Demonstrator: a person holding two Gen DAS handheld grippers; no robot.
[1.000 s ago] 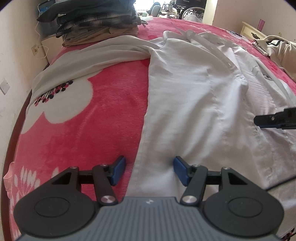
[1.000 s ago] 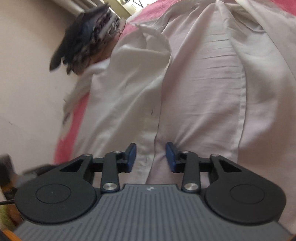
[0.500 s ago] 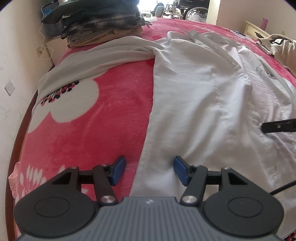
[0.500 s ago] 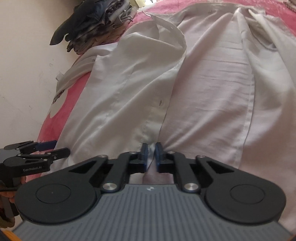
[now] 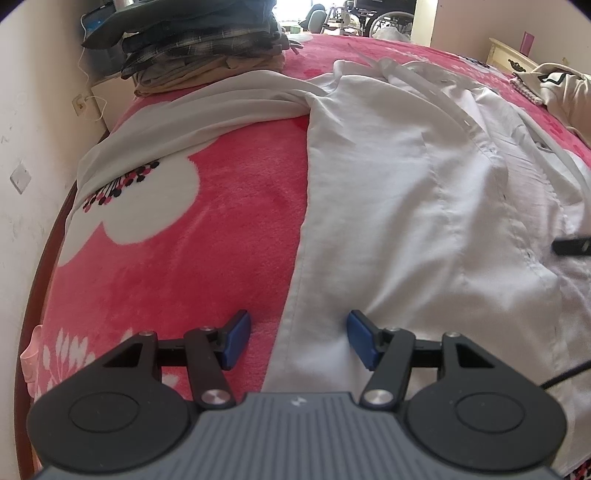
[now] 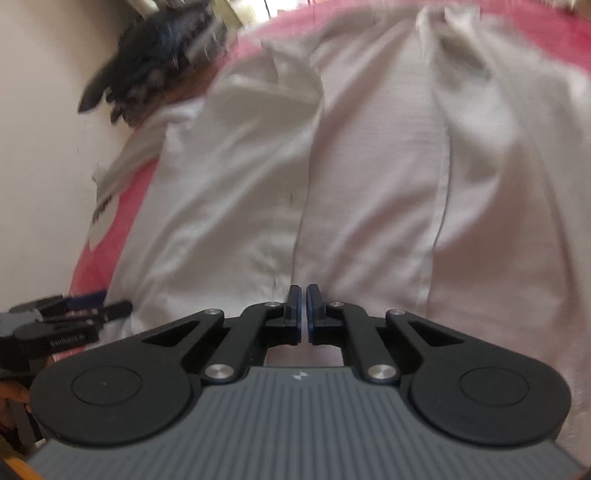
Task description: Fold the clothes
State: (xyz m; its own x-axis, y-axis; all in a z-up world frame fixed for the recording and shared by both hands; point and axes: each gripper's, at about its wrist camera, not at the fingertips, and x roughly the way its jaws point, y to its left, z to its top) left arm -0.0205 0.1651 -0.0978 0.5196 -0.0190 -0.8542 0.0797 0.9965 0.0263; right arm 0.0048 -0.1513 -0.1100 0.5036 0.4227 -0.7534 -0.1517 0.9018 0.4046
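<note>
Sunlit bedroom walls frame a bed spread with a pink floral blanket (image 5: 207, 229), seen from cameras on two hand-held grippers. At far left in the left wrist view, a wall socket (image 5: 78, 104) with a white cable sits beside a stack of folded dark and plaid clothes (image 5: 192, 40) at the head of the bed. One long sleeve (image 5: 192, 110) of the white shirt (image 5: 406, 206) trails leftward across the blanket toward the bed's edge, ending near the wall. The shirt itself lies face up and unbuttoned over the middle and right of the bed, collar toward the far end. The left gripper (image 5: 295, 338) hangs over the shirt's left side edge near the hem with its blue pads spread apart, one above the blanket and one above the cloth, gripping nothing. Farther right, a beige garment (image 5: 554, 85) lies at the bed's right edge, before a cream bedside cabinet (image 5: 513, 55). In the blurred right wrist view, the left tool and part of the hand holding it appear at lower left, just beside the shirt's edge. The right gripper (image 6: 303, 310) is over the shirt's front opening near the hem, its pads drawn together with only a thin slit between them; whether cloth is pinched there cannot be told. Wheelchairs (image 5: 384, 14) stand in the doorway beyond.
</note>
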